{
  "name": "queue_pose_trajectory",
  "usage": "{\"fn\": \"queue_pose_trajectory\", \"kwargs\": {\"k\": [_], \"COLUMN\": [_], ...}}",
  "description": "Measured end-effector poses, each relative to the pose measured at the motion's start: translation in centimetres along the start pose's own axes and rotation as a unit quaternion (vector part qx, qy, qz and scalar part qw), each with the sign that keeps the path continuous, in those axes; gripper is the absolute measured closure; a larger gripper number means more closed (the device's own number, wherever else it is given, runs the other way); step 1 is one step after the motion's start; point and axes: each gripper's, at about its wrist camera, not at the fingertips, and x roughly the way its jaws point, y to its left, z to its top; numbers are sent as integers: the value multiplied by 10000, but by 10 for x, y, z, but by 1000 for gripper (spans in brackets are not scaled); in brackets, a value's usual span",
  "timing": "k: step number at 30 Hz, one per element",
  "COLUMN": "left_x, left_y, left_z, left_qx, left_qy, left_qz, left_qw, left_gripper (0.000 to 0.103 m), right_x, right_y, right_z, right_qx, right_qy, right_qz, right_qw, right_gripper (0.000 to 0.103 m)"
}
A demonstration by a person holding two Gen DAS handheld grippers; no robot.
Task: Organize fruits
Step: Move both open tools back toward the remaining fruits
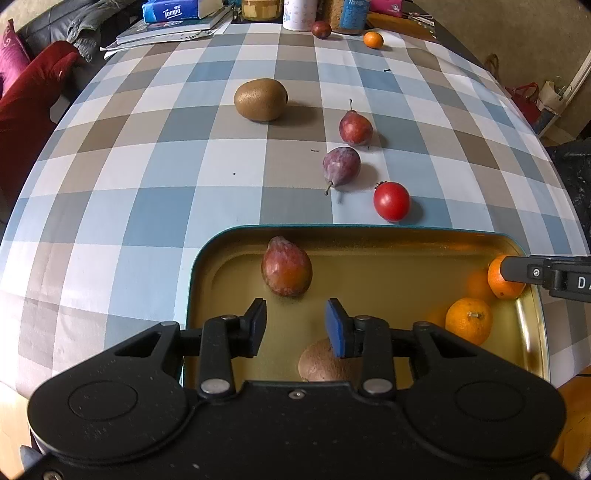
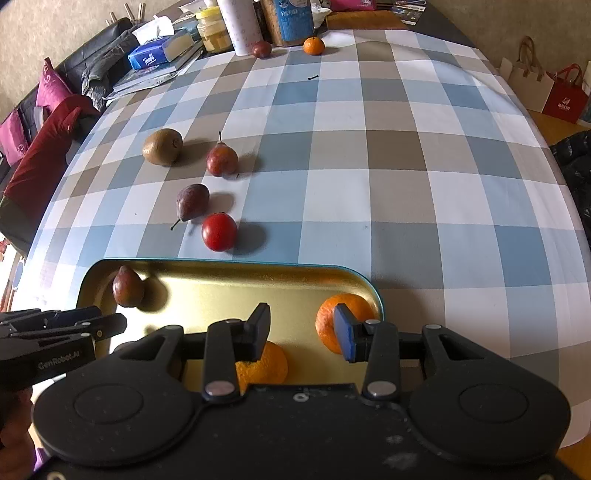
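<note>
A gold tray (image 1: 369, 229) (image 2: 221, 263) with a teal rim holds a reddish pear (image 1: 286, 267) (image 2: 127, 286), two oranges (image 1: 469, 319) (image 2: 328, 317) and a kiwi (image 1: 317, 363). My left gripper (image 1: 296, 325) hangs open over the tray, nothing between its pads; the kiwi lies under its right finger. My right gripper (image 2: 302, 332) is open above the two oranges, touching neither. On the cloth beyond the tray lie a tomato (image 1: 391, 201) (image 2: 219, 232), a purple pear (image 1: 340, 166) (image 2: 192, 201), a red pear (image 1: 355, 127) (image 2: 221, 158) and a kiwi (image 1: 260, 99) (image 2: 162, 146).
At the table's far edge sit a dark plum (image 1: 321, 29) and a tangerine (image 1: 373, 39), next to a white cup (image 1: 300, 14), jars, a tissue pack (image 1: 173, 13) and books. A sofa with red cushions (image 1: 33, 96) stands left, and paper bags (image 2: 554, 88) right.
</note>
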Motion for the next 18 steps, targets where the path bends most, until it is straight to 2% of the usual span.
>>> {"fn": "queue_pose_trajectory", "kwargs": {"k": [18], "left_x": [5], "left_y": [-3], "left_z": [6], "left_qx": [108], "left_qy": [183], "left_qz": [99], "left_qw": [9997], "left_gripper": [55], "right_x": [3], "right_y": [0], "right_z": [5], "right_qx": [-46], "right_qy": [117], "right_qz": [-12], "right_qw": [9999], "right_gripper": [61]}}
